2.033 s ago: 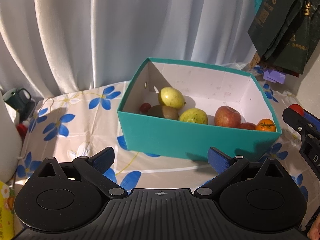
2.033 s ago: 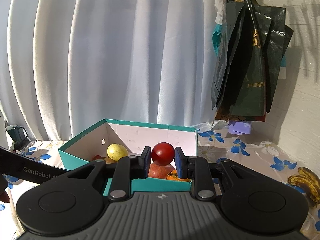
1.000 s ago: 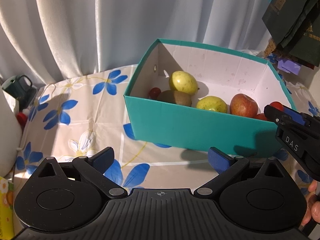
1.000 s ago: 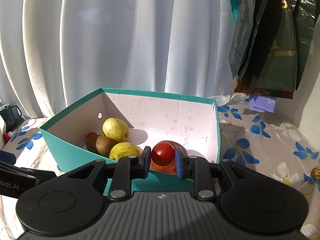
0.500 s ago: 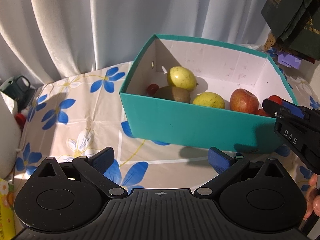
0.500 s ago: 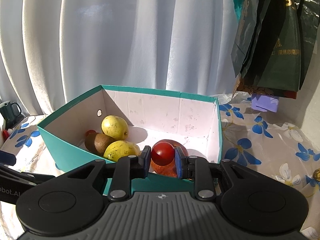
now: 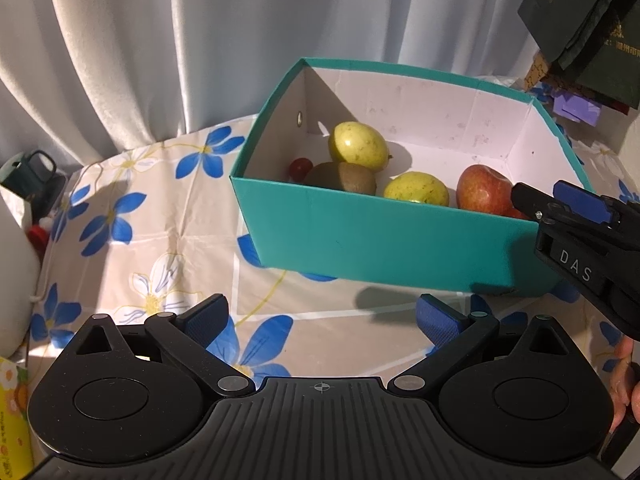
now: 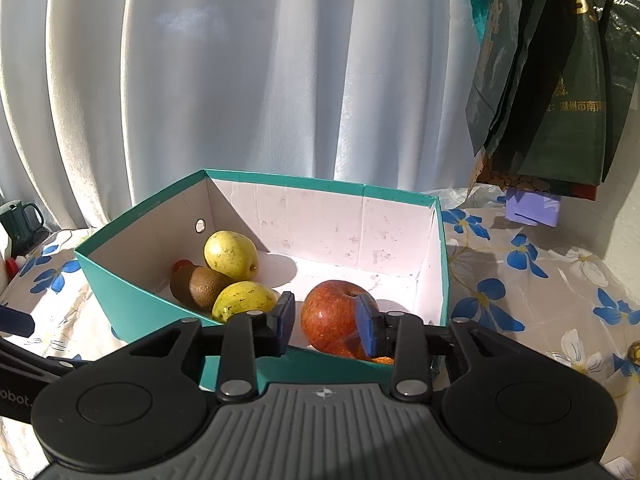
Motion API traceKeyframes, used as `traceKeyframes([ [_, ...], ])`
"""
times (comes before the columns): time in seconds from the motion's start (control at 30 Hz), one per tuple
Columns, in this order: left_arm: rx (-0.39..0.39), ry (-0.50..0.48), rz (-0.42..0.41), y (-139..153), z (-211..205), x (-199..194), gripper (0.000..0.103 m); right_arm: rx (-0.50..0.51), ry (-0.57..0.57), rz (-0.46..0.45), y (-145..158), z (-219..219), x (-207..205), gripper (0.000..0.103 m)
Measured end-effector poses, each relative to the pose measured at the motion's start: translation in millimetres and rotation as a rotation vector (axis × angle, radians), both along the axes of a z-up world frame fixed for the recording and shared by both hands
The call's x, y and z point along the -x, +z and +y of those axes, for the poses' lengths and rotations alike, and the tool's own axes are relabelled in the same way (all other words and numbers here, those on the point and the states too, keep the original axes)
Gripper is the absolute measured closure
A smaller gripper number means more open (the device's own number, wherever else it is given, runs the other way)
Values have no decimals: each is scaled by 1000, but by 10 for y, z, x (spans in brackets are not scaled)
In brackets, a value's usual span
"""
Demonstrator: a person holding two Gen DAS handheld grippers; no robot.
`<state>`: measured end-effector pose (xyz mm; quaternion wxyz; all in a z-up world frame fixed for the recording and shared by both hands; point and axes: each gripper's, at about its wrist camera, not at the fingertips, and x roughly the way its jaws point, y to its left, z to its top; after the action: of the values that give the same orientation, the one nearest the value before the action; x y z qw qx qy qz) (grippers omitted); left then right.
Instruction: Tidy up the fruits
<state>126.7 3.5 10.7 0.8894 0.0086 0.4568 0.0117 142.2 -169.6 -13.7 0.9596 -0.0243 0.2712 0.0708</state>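
A teal box [image 7: 380, 240] stands on the flowered tablecloth. In it lie two yellow fruits [image 7: 358, 146] [image 7: 416, 190], a kiwi [image 7: 344, 178], a small red tomato [image 7: 300, 167] and a red apple [image 7: 482, 190]. My right gripper [image 8: 326, 318] hovers over the box's near right corner; its jaws are opening and nothing is between the pads. The apple [image 8: 332, 316] shows behind them, inside the box [image 8: 132, 292]. In the left wrist view the right gripper [image 7: 552, 200] reaches over the box rim. My left gripper [image 7: 322, 312] stands open over the cloth in front of the box, holding nothing.
White curtains hang behind the table. Dark green bags [image 8: 552, 80] hang at the right above a purple block [image 8: 532, 204]. A green mug [image 7: 32, 180] and a white bottle [image 7: 12, 280] stand at the left. A person's hand [image 7: 624, 380] shows at the right edge.
The right gripper's jaws have parted, and the red tomato they were shut on is gone from between them. The left gripper stays open in the same place.
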Motion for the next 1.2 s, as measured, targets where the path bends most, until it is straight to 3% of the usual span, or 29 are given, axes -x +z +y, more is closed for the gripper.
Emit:
traceKeyframes([
  [0.13, 17, 3, 16, -4, 34, -6, 1, -18, 35, -20, 17, 47, 30, 29],
  [0.2, 19, 10, 22, -4, 48, -6, 1, -16, 40, -31, 27, 70, 49, 8],
  [0.23, 19, 11, 22, -3, 52, -4, 1, -11, 47, -22, 28, 85, 44, 4],
  [0.63, 53, -19, 10, 33, 29, 38, 0, -93, -17, -45, 255, -123, 289, 0],
  [0.97, -7, -55, 49, 33, -89, 59, 0, -112, -151, 91, 382, -199, 484, 0],
  [1.07, -9, -82, 80, 26, -123, 58, 0, -132, -150, 125, 396, -239, 531, 0],
  [1.2, -62, -79, 54, 58, -189, 95, 0, -163, -126, 208, 391, -299, 514, 0],
])
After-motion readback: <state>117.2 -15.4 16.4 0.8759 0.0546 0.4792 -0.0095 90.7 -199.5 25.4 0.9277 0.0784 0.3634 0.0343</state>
